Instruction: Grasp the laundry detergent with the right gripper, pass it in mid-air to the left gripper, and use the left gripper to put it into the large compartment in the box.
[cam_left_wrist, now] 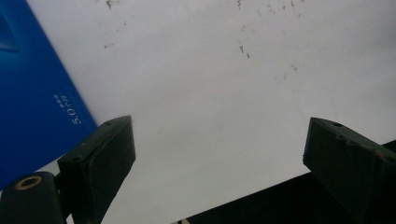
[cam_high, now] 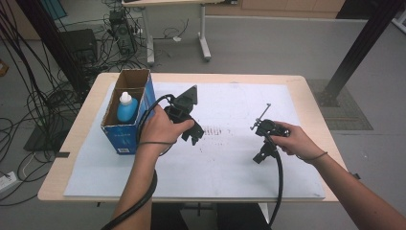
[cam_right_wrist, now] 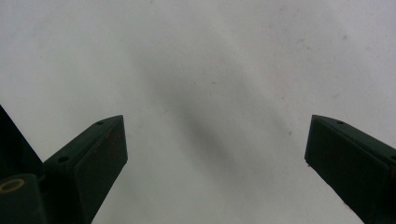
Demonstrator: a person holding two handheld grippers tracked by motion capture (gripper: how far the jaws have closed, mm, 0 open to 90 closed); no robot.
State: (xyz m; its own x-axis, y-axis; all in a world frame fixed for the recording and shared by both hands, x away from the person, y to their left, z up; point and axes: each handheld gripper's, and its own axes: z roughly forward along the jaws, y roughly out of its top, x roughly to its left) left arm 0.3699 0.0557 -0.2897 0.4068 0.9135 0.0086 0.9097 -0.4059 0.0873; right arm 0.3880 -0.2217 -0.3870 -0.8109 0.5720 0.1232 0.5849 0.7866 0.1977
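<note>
- High view: a pale wooden table (cam_high: 306, 84) carried a white sheet (cam_high: 230, 167) over most of its top. A blue cardboard box (cam_high: 125, 136) with its top open stood at the sheet's left edge, and a blue bottle with a white cap (cam_high: 126, 107) stood upright inside it.
- The left gripper (cam_high: 194, 139) was held just right of the box, near its long side but apart from it, with the grey three-cornered plate on top and the cable looping back past the person's left forearm (cam_high: 139, 187).
- The right gripper (cam_high: 259, 157) was held well apart from the box, over the right half of the sheet, pointing down at the paper.
- Left gripper view: the two black jaws stood spread wide with nothing between them, bare white sheet (cam_left_wrist: 210, 93) showing in the gap. The blue box wall (cam_left_wrist: 32, 98), with small white print on it, lay at the left, just beyond the left jaw.
- Right gripper view: the jaws were likewise spread wide and empty, over plain white sheet (cam_right_wrist: 210, 70) crossed by a soft shadow.
</note>
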